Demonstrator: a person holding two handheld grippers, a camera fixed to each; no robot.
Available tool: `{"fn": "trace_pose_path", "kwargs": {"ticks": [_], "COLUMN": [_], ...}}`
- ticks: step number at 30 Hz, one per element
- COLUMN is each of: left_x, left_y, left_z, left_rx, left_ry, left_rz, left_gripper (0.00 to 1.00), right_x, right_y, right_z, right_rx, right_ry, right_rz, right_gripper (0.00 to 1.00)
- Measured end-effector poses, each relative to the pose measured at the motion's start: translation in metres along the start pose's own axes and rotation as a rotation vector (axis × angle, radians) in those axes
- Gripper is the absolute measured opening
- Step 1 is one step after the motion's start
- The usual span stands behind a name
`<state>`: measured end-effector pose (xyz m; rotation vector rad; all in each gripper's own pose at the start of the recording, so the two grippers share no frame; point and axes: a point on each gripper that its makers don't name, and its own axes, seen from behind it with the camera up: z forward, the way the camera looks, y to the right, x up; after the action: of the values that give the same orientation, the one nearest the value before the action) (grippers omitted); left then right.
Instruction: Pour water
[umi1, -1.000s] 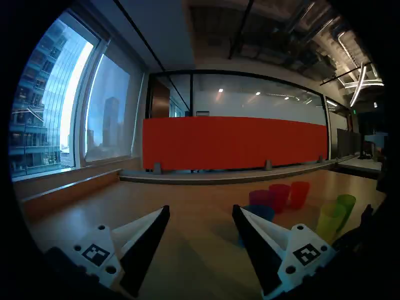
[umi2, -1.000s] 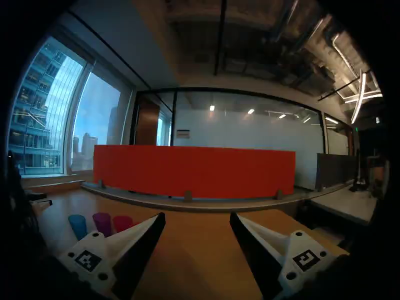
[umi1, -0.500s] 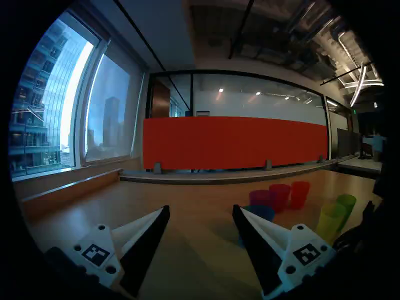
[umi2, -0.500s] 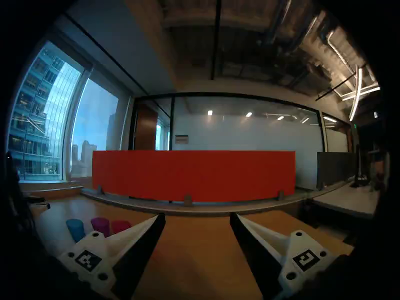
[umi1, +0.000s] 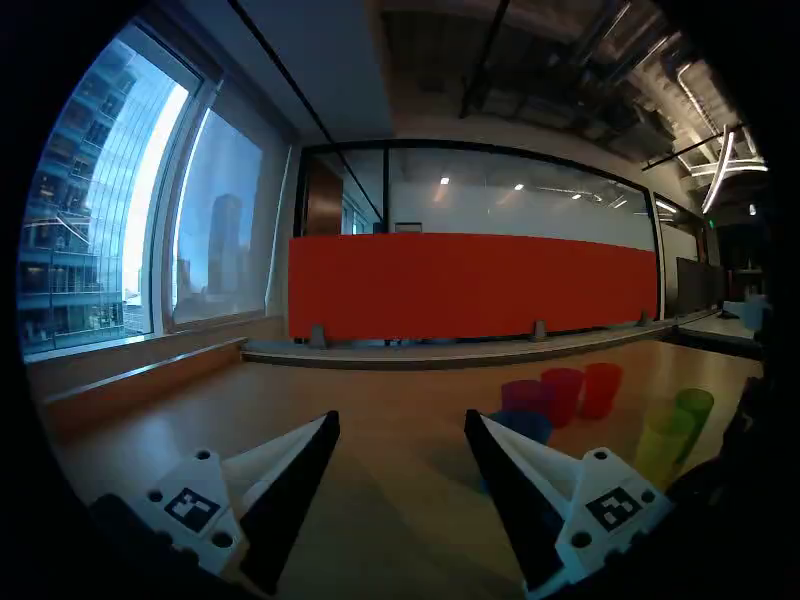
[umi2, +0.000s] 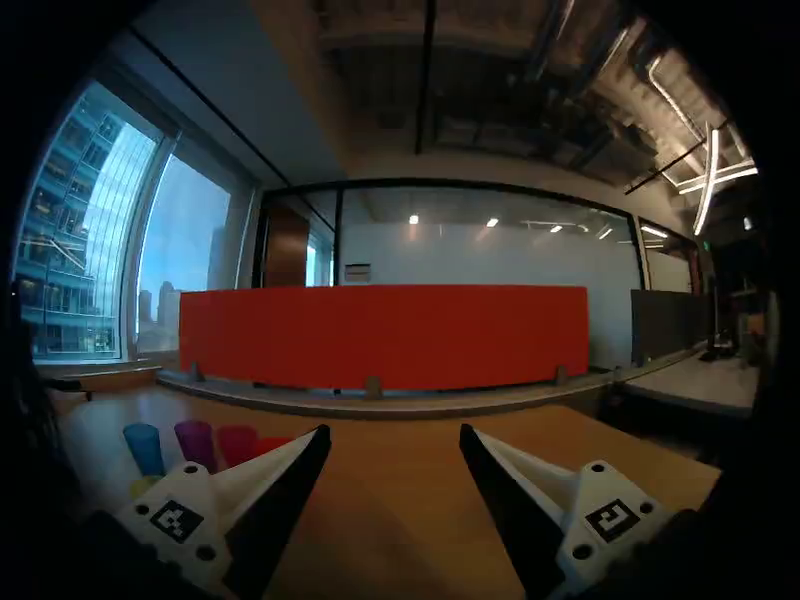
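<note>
Left claw (umi1: 401, 416) spread apart and empty, low over the wooden counter (umi1: 300, 400). Right claw (umi2: 394, 430) also apart, empty. Coloured cups (umi1: 562, 390) cluster right of the left claw, blue cup (umi1: 530, 423) nearest. Whether any holds water is unclear. Advice: centre one cup between the fingers, grip mid-wall, keep it upright.

No word, number or brand is legible in this office scene. A small pale sign (umi2: 357, 272) on the glass wall (umi2: 480, 260), just above the red partition (umi2: 385, 335), is too small to read. Nearer the camera than the partition, the fingers of the left gripper (umi1: 400, 415) and the right gripper (umi2: 393, 428) each carry a square black-and-white coded marker (umi1: 192, 508), a pattern rather than lettering.
</note>
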<state>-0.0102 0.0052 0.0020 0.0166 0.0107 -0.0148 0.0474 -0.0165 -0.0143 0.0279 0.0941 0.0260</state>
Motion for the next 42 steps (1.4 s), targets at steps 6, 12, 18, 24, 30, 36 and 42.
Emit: {"fn": "trace_pose_path", "kwargs": {"ticks": [6,12,18,24,30,36,42], "left_x": [-0.001,-0.001,0.000,-0.001,-0.001,0.000,-0.001], "left_y": [0.000,0.000,0.000,0.000,0.000,0.000,0.000], "left_z": [0.000,0.000,0.000,-0.001,0.000,0.000,0.000], "left_rx": [0.000,0.000,0.000,0.000,0.000,0.000,0.000], "left_ry": [0.000,0.000,0.000,0.000,0.000,0.000,0.000], "left_rz": [0.000,-0.001,0.000,0.000,-0.001,0.000,0.000], "left_gripper": [0.93,0.93,0.93,0.93,0.93,0.93,0.93], "right_x": [-0.013,-0.027,-0.034,-0.040,-0.047,-0.052,-0.054], "right_y": [-0.003,0.003,0.010,0.013,0.013,0.014,0.013], "right_z": [-0.001,0.000,0.001,0.001,0.001,0.001,0.003], "right_rx": [0.003,-0.007,-0.020,-0.025,-0.030,-0.038,-0.038], "right_ry": [-0.007,-0.023,-0.038,-0.046,-0.061,-0.076,-0.083], "right_rz": [0.015,0.008,0.014,0.010,0.008,-0.004,-0.009], "right_gripper": [1.00,1.00,1.00,1.00,1.00,1.00,1.00]}}
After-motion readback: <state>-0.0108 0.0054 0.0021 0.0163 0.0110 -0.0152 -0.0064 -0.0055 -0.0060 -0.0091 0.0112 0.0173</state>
